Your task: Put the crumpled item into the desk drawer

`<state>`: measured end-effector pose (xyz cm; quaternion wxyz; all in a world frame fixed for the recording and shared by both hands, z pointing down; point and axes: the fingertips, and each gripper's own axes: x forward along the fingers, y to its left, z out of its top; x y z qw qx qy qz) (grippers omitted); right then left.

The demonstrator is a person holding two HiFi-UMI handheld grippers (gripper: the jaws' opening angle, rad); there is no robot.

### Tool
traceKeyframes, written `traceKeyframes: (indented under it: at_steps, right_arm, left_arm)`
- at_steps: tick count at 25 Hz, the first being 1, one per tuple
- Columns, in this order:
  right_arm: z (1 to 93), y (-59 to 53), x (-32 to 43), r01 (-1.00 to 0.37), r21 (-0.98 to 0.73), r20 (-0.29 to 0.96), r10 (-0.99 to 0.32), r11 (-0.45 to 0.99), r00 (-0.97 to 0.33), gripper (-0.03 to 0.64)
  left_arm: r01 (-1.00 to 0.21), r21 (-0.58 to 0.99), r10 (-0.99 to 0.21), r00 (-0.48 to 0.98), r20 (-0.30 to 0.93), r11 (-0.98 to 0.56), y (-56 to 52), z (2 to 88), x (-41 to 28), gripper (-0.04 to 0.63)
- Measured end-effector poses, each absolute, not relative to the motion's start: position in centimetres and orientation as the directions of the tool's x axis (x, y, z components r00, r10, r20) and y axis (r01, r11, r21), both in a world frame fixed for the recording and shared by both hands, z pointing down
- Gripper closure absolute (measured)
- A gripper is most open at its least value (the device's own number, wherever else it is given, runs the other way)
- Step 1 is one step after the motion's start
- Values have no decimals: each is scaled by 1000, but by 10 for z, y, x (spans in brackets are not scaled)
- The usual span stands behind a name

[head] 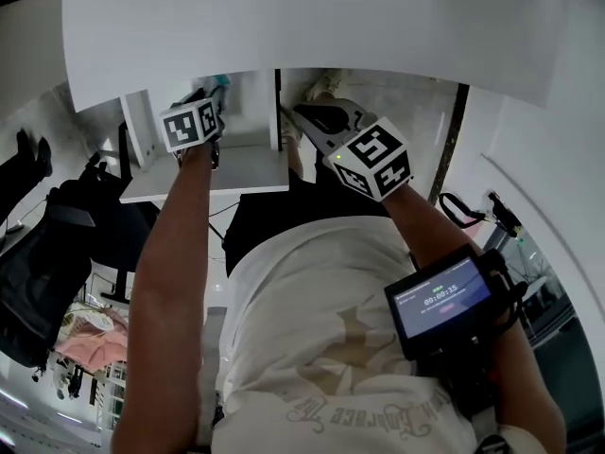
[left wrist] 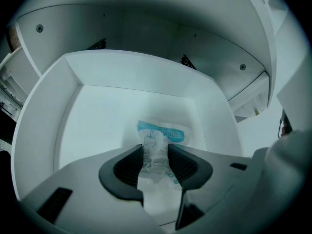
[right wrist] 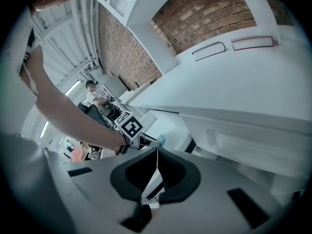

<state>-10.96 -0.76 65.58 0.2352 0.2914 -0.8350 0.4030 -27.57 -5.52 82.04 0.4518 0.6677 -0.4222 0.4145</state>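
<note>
The crumpled item is a clear plastic wrapper point(left wrist: 163, 133) with blue print. My left gripper point(left wrist: 155, 154) is shut on it, the pads pressing its lower half, and holds it inside the open white desk drawer point(left wrist: 92, 116), just above the drawer's floor. In the head view the left gripper point(head: 212, 93) reaches into the drawer point(head: 248, 164) under the desk top, with a bit of teal wrapper point(head: 223, 81) showing. My right gripper point(head: 286, 112) hovers at the drawer's right side, apart from it. Its jaws point(right wrist: 157, 152) are shut with nothing between them.
The white desk top point(head: 284, 26) overhangs the drawer. A dark post point(head: 450, 140) stands at the right. Black bags and a chair point(head: 47, 253) are on the floor at the left. A screen device point(head: 444, 301) is strapped to the right forearm. A brick wall point(right wrist: 209, 18) rises behind the desk.
</note>
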Motion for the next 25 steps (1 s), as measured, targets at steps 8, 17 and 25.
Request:
traceKeyframes:
  at_steps: [8, 17, 25]
  right_arm:
    - [659, -5, -107, -686, -531, 639, -295, 498, -710, 594]
    - [658, -10, -108, -676, -532, 633, -292, 509, -718, 594]
    - [660, -14, -110, -665, -533, 629, -282, 522, -725, 594]
  left_arm:
    - [-930, 283, -165, 325, 931, -235, -51, 827, -277, 394]
    - [-915, 327, -140, 365, 920, -234, -49, 822, -267, 284]
    - [-909, 348, -144, 386, 911, -230, -46, 809, -263, 284]
